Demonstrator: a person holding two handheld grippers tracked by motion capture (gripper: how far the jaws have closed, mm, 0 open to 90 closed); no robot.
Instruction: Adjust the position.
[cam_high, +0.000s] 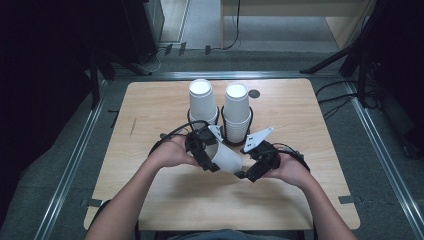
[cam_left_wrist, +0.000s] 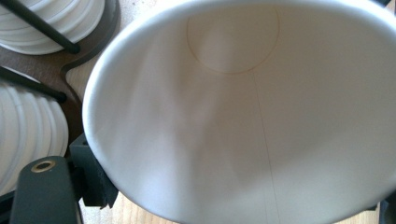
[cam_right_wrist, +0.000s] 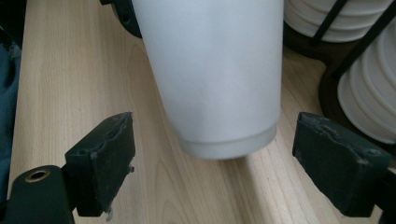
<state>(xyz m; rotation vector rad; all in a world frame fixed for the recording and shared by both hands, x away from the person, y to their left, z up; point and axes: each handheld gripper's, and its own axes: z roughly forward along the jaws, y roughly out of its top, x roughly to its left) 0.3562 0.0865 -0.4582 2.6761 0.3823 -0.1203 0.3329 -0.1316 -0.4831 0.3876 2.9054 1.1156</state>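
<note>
Paper cup (cam_high: 227, 159), white, lies tilted near the table (cam_high: 150, 115) centre, gripped at its rim end by our left gripper (cam_high: 204, 152). Its long axis runs from ten o'clock to four o'clock in the high view, closed base toward four o'clock, where our right gripper (cam_high: 253, 167) waits with jaws spread either side of the base, not touching. Two cup stacks (cam_high: 220, 107) stand at twelve o'clock. To take it well, we judge we should centre the base between the pads (cam_right_wrist: 100, 161), then close gently to avoid crushing.
</note>
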